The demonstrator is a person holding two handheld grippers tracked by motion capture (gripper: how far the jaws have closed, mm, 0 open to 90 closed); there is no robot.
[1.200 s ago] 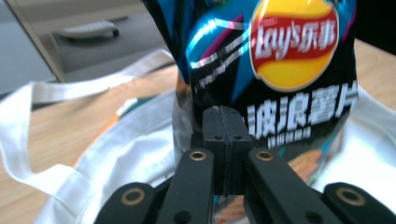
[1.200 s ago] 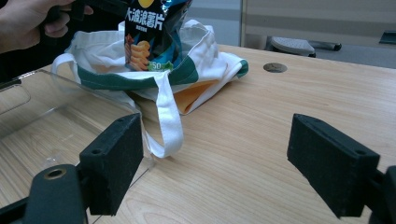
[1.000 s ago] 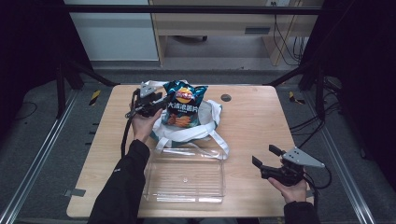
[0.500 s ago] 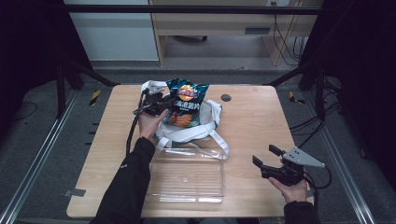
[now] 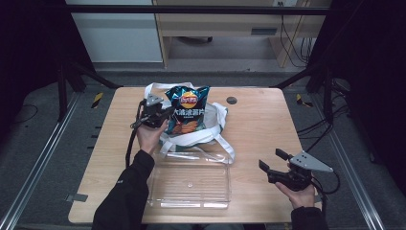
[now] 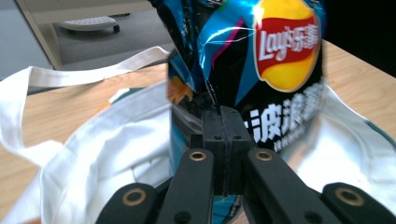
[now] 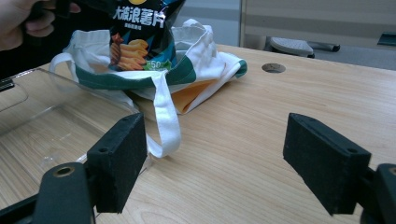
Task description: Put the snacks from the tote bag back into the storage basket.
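Observation:
A dark blue bag of chips (image 5: 187,111) stands up out of a white tote bag (image 5: 213,129) with green trim at the table's far middle. My left gripper (image 5: 164,115) is at the chip bag's left edge. Its jaws have just been closing and now pinch the foil of the chip bag (image 6: 275,65) between the left gripper's (image 6: 223,116) pads. The tote bag (image 6: 107,154) lies beneath. My right gripper (image 5: 272,159) rests open near the front right with nothing between its jaws. From the right gripper (image 7: 224,154), the chip bag (image 7: 140,28) and the tote bag (image 7: 205,51) are farther off.
A clear plastic tray (image 5: 189,184) sits at the table's front middle, just in front of the tote's straps (image 5: 225,148). Its wall (image 7: 42,121) is close to my right gripper's left jaw. A small round hole (image 5: 231,100) marks the tabletop behind the tote.
My left gripper moved right to the chip bag's left edge and its jaws closed on the foil. The right gripper stayed where it was.

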